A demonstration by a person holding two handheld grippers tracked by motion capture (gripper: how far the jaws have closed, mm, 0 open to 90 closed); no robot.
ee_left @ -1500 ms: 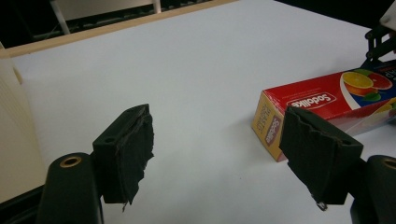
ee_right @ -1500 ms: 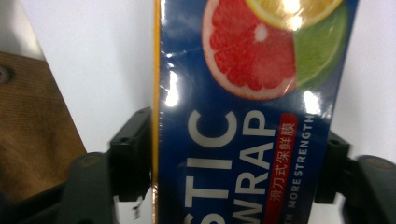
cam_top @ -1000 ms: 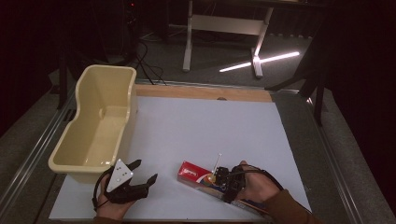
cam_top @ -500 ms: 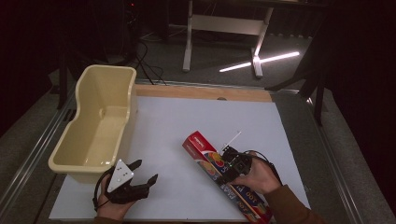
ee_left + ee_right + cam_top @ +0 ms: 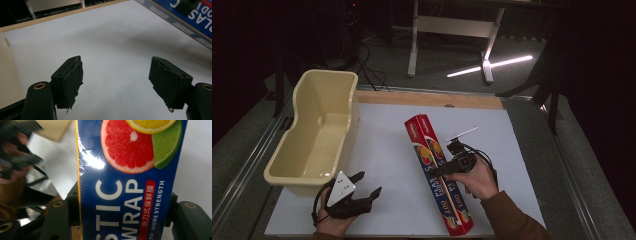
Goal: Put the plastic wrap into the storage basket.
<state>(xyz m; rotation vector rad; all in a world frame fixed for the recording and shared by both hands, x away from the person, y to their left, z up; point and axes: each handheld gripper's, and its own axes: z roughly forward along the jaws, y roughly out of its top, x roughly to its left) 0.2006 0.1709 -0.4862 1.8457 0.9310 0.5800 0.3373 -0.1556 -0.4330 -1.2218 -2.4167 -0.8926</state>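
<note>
The right gripper (image 5: 451,165) was seen clamped across a long box of plastic wrap (image 5: 436,170), its black jaws pressed on the two long sides of the box, as was shown close up in the right gripper view, where the box (image 5: 130,182) stood between them. The box was a slim rectangular carton with glossy printed faces: blue with white lettering, a cut grapefruit, lemon and lime on one face, red along the adjoining one. It was held near the middle of the table, its far end pointed toward the far left and its near end toward the near right edge.

The left gripper (image 5: 364,189) was held at the near left, jaws spread wide with nothing between them; in the left gripper view its fingers (image 5: 72,80) were seen faced with torn, ragged black padding. A grey three-cornered plate was carried on its top.

To the far left of it a cream plastic tub (image 5: 319,135) was set, deep, rounded at the corners and smooth inside.

The table (image 5: 387,150) was covered by a matt white sheet, with a strip of bare wood along the far edge and metal rails at both sides. Beyond it a dark room was seen, with a white stand (image 5: 452,30) and black cables on a grey floor.
</note>
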